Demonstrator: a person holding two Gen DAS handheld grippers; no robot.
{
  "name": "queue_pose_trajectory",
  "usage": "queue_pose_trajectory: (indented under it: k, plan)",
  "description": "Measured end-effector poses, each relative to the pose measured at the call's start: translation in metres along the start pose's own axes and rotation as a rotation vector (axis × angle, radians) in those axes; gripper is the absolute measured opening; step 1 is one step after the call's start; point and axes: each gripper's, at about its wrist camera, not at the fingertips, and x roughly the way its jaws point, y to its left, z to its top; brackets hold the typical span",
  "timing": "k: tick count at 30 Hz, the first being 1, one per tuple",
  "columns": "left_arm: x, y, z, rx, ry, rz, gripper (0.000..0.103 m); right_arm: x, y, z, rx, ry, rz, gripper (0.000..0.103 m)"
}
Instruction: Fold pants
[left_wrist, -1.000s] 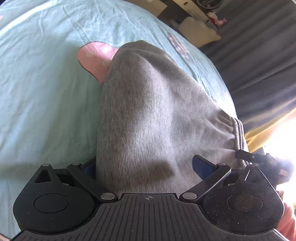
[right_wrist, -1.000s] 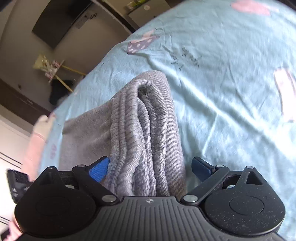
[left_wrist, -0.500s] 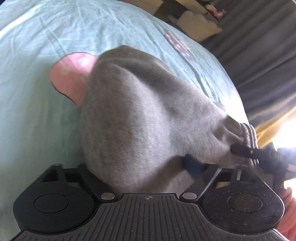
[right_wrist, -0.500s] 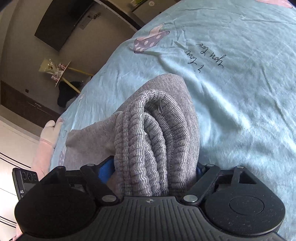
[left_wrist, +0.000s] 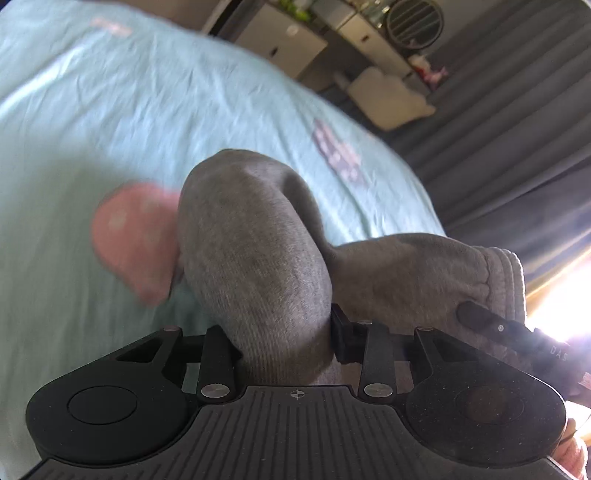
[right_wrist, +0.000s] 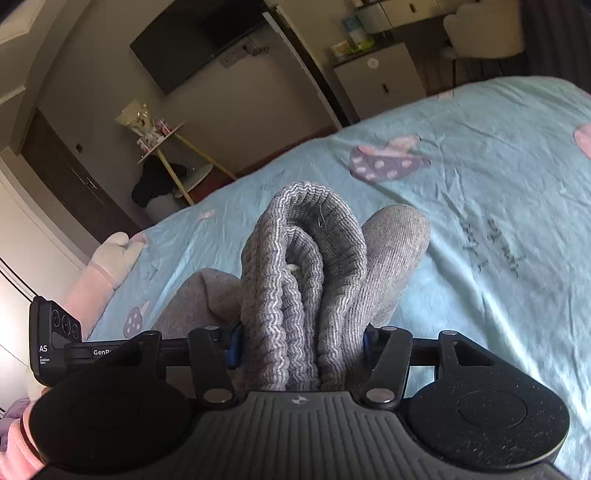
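Left wrist: left gripper (left_wrist: 284, 332) clamps a bunch of the grey knit sweatpants (left_wrist: 255, 251) above the light-blue bedsheet (left_wrist: 110, 110); view blurred.

Right wrist: right gripper (right_wrist: 301, 343) pinches their ribbed waistband (right_wrist: 295, 266). Probably mid-fold carry; next, lay flat.

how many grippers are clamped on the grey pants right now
2: the left gripper pinches a smooth grey fold of the pants; the right gripper grips the bunched ribbed waistband.

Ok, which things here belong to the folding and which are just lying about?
In the job: grey knit pants, left gripper, right gripper, light blue printed bedsheet underneath.

Lying about: white cabinet, wall-mounted black screen, grey curtains, pink-and-white plush toy.
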Motion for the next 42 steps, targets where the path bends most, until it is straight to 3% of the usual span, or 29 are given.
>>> queue_pose_trajectory:
  k: [2, 4, 6, 9, 12, 15, 19, 23, 25, 29, 31, 34, 38, 42]
  plan:
    - [0.000, -0.001, 0.008, 0.011, -0.038, 0.056, 0.050, 0.004, -0.001, 0.009, -0.017, -0.018, -0.040, 0.061]
    - [-0.003, 0.001, 0.009, 0.018, -0.056, 0.143, 0.067, 0.004, -0.007, 0.012, 0.000, -0.022, -0.134, 0.072]
    - [-0.012, 0.009, 0.000, 0.008, -0.068, 0.163, 0.077, 0.001, -0.018, 0.007, 0.031, -0.034, -0.206, 0.081]
    - [-0.026, 0.019, -0.024, 0.003, -0.079, 0.170, 0.079, -0.007, -0.021, -0.014, -0.006, -0.033, -0.221, 0.085]
    - [-0.032, 0.025, -0.055, 0.015, -0.058, 0.187, 0.088, -0.005, -0.016, -0.042, -0.067, 0.000, -0.258, 0.090]
    - [-0.025, 0.028, -0.081, 0.052, -0.028, 0.265, 0.090, 0.008, -0.016, -0.068, -0.123, 0.067, -0.374, 0.090]
    - [-0.037, 0.018, -0.093, 0.145, -0.071, 0.358, 0.090, 0.006, -0.014, -0.081, -0.152, 0.058, -0.432, 0.097]
    - [-0.062, 0.008, -0.111, 0.136, -0.090, 0.332, 0.087, -0.008, -0.008, -0.083, -0.104, 0.027, -0.420, 0.097]
    - [-0.061, -0.007, -0.127, 0.213, -0.079, 0.327, 0.088, -0.011, -0.004, -0.090, -0.110, 0.025, -0.415, 0.097]
    - [-0.035, -0.031, -0.146, 0.365, -0.067, 0.407, 0.088, -0.012, 0.003, -0.098, -0.095, 0.022, -0.397, 0.097]
    - [-0.025, -0.030, -0.143, 0.336, -0.081, 0.446, 0.088, -0.014, 0.008, -0.098, -0.092, 0.012, -0.398, 0.097]
    - [-0.025, -0.020, -0.138, 0.237, -0.105, 0.425, 0.090, -0.015, 0.018, -0.098, -0.113, 0.000, -0.380, 0.097]
    - [-0.017, -0.015, -0.141, 0.272, -0.087, 0.487, 0.092, -0.004, 0.024, -0.096, -0.169, 0.011, -0.408, 0.097]
    - [-0.027, -0.010, -0.141, 0.184, -0.131, 0.535, 0.092, -0.001, 0.023, -0.097, -0.181, 0.013, -0.429, 0.097]
